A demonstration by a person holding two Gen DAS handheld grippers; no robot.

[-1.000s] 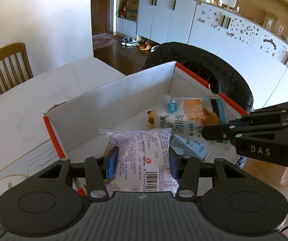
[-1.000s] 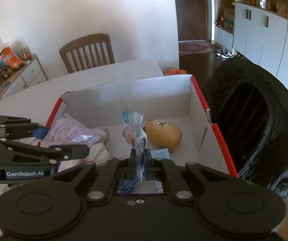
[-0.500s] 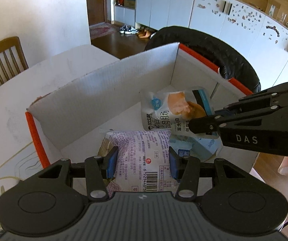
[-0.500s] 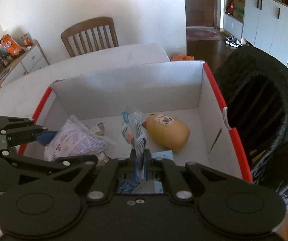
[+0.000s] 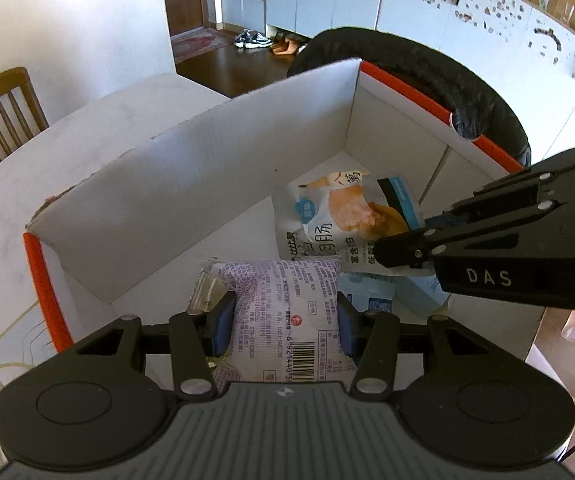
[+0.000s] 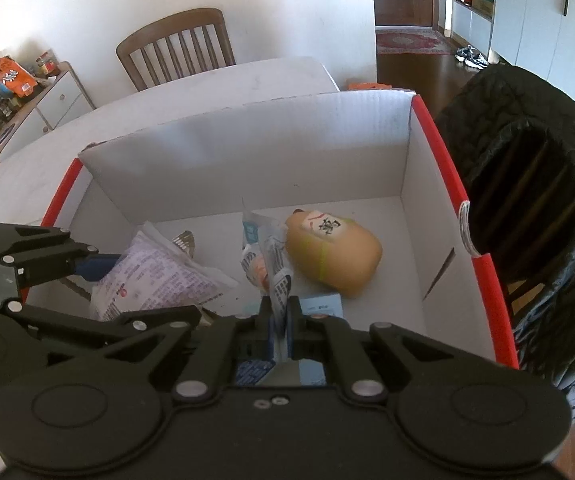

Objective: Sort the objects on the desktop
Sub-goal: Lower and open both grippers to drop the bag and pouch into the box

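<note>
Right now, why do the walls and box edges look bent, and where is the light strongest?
Left wrist view: the fisheye lens bows the box; sunlight whitens the table. Right wrist view: the same curving, softer light, and a dark black bag.

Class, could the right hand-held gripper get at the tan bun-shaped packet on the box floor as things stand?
Probably not yet. The right hand-held gripper is shut on a snack pouch, so its fingers are occupied. The tan packet lies uncovered just ahead in the box; once the pouch is released, the way looks free.
</note>
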